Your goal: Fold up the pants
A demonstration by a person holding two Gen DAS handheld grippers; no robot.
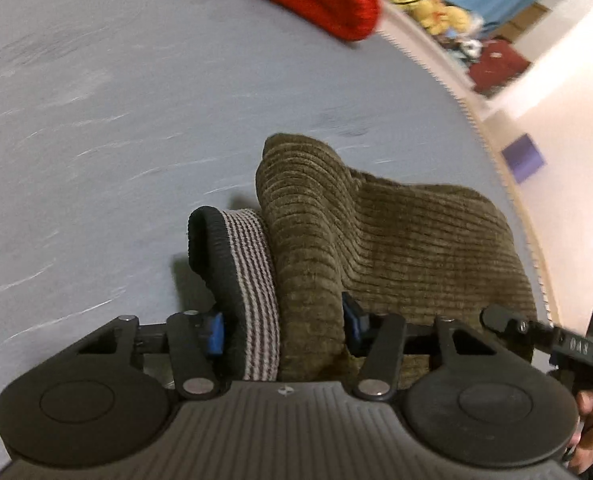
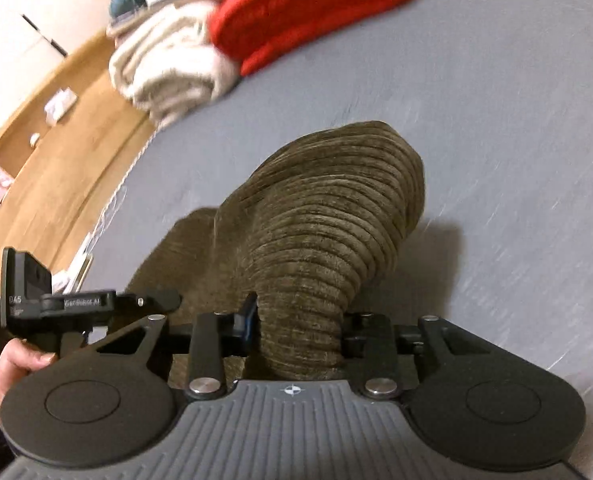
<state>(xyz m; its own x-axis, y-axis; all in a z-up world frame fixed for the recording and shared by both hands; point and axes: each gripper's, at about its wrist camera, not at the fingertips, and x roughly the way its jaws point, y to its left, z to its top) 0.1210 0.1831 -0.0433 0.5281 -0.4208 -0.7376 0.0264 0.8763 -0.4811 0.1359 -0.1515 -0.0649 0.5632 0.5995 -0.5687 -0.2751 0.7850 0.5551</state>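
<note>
The pants are olive-brown ribbed corduroy [image 1: 396,248] with a black-and-white striped elastic waistband [image 1: 252,280]. My left gripper [image 1: 282,326] is shut on the waistband and a bunch of the corduroy, held up above the grey surface. In the right wrist view my right gripper [image 2: 296,326] is shut on a thick bunch of the same pants [image 2: 328,220], which rises and droops over forward. Each gripper shows at the edge of the other's view: the right one [image 1: 552,340] and the left one [image 2: 56,304].
The pants hang over a grey bedsheet [image 1: 116,120]. A folded red knit garment [image 2: 304,12] and a rolled cream blanket [image 2: 168,64] lie at the far side. The bed edge [image 1: 496,152] and a wooden floor [image 2: 56,160] lie beyond.
</note>
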